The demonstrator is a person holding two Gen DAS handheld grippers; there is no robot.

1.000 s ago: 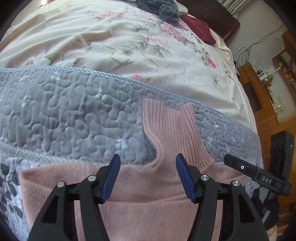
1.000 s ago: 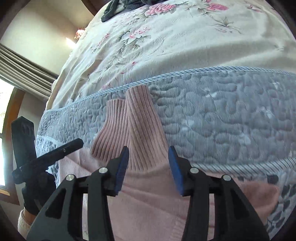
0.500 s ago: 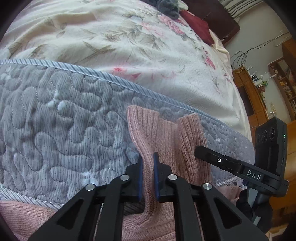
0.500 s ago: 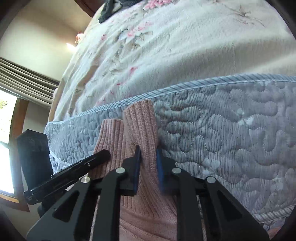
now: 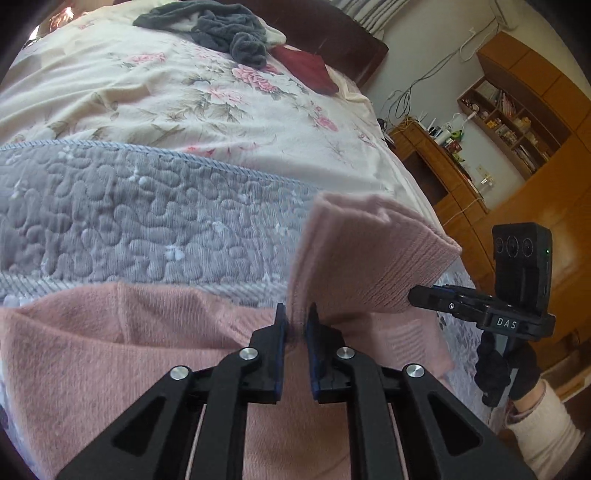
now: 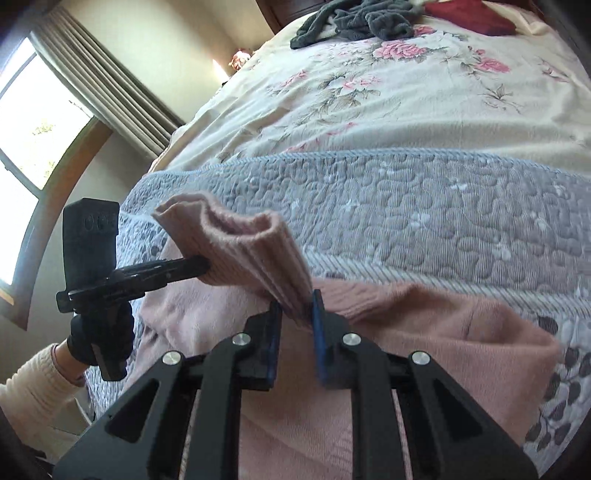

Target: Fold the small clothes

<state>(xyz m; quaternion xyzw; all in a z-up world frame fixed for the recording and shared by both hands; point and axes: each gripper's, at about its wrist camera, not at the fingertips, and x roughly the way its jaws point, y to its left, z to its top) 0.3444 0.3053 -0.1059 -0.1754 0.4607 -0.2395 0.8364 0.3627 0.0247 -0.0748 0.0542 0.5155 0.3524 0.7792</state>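
A pink knitted sweater (image 5: 110, 343) lies on the grey quilted blanket at the bed's near edge. Its ribbed collar (image 5: 369, 254) is lifted off the bed. My left gripper (image 5: 295, 325) is shut on one side of the collar. My right gripper (image 6: 297, 306) is shut on the other side of the ribbed collar (image 6: 243, 243), whose open rim faces up. Each view shows the other gripper from the side: the right gripper (image 5: 421, 295) at the collar's right edge, the left gripper (image 6: 203, 264) at its left edge. The sweater body (image 6: 424, 325) spreads below the fingers.
The grey quilted blanket (image 5: 129, 214) borders a cream floral bedspread (image 5: 184, 96). Dark grey clothes (image 5: 229, 29) and a dark red cloth (image 5: 306, 66) lie at the far end. Wooden shelves (image 5: 517, 122) stand to the right, a window with curtains (image 6: 55, 103) to the left.
Both grippers went from open to shut on the collar, then lifted it off the blanket and pulled it back toward the sweater body.
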